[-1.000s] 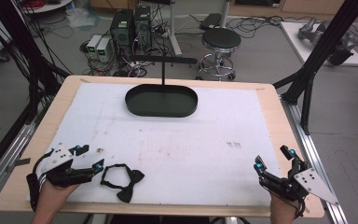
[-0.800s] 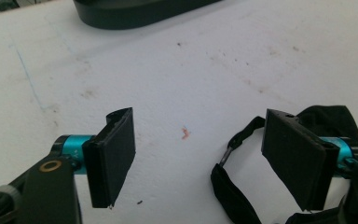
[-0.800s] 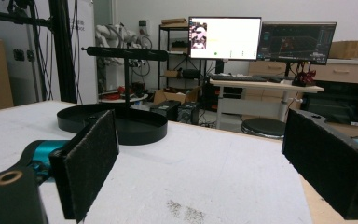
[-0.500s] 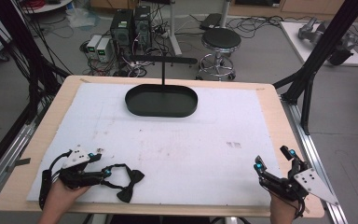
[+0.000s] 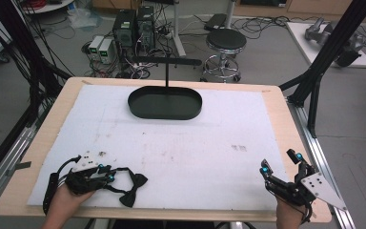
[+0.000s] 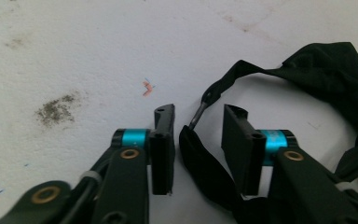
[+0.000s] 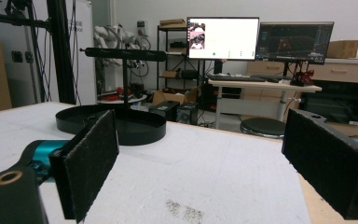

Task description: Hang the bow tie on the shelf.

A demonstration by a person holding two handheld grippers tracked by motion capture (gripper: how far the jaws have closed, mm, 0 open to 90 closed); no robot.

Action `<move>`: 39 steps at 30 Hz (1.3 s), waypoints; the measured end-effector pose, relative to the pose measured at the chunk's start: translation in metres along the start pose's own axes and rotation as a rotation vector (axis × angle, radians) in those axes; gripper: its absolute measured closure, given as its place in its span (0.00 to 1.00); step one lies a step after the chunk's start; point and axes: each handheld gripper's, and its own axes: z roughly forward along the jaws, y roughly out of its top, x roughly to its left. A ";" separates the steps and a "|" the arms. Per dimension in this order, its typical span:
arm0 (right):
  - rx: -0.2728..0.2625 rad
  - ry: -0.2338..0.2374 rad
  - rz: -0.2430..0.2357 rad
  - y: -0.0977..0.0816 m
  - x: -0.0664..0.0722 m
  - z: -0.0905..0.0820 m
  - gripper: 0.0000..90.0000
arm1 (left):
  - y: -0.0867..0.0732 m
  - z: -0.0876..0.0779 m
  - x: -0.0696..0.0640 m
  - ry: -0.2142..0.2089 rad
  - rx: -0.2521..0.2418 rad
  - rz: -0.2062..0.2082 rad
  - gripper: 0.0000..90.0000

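A black bow tie [image 5: 134, 184] with a thin neck strap lies on the white mat near the table's front left corner. My left gripper [image 5: 112, 174] is low over it, pointing right. In the left gripper view the strap [image 6: 204, 167] runs up between the two pads of that gripper [image 6: 198, 116]. The jaws have just been closing, and a narrow gap still shows on each side of the strap. The bow's knot and wings [image 6: 328, 70] lie to the upper right. My right gripper [image 5: 279, 162] rests at the front right, jaws wide apart [image 7: 205, 154] with nothing between them.
A black oval tray [image 5: 143, 112] with an upright T-shaped bar [image 5: 166, 61] stands at the back centre of the mat, also ahead in the right gripper view [image 7: 135, 133]. Black frame posts flank the table. Wooden table edge [image 5: 286, 124] borders the mat.
My left gripper has slid right and down onto the bow tie's strap, and its jaws have narrowed around it. The right gripper has stayed put.
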 end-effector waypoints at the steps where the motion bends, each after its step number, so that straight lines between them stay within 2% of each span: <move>1: 0.000 0.000 0.000 0.000 0.000 0.000 0.11 | 0.000 0.000 0.000 0.000 0.000 0.000 0.77; 6: 0.002 0.001 -0.001 0.000 0.001 0.000 0.11 | -0.001 -0.001 -0.001 -0.003 0.004 0.021 0.94; 11: 0.003 0.000 -0.001 0.000 0.001 0.001 0.11 | 0.001 -0.001 -0.005 0.011 -0.009 0.048 0.96; 14: 0.002 -0.001 0.001 0.000 0.001 0.000 0.11 | 0.004 -0.004 -0.010 0.035 -0.054 0.082 0.96; 17: -0.004 0.003 -0.002 0.000 0.001 0.000 0.11 | 0.008 -0.009 -0.015 0.059 -0.112 0.106 0.96; 23: -0.004 0.008 -0.004 0.000 0.003 0.001 0.11 | 0.014 -0.024 -0.022 0.132 -0.268 0.145 0.96; 25: -0.005 0.010 -0.003 0.000 0.003 0.002 0.11 | 0.016 -0.030 -0.023 0.156 -0.345 0.145 0.96; 31: -0.004 0.015 -0.001 0.000 0.005 0.002 0.11 | 0.023 -0.049 -0.026 0.259 -0.533 0.174 0.96; 34: -0.003 0.020 -0.001 0.001 0.006 0.004 0.11 | 0.028 -0.057 -0.029 0.302 -0.608 0.211 0.96; 39: -0.003 0.029 -0.012 0.000 0.009 0.006 0.11 | 0.039 -0.061 -0.033 0.348 -0.709 0.235 0.96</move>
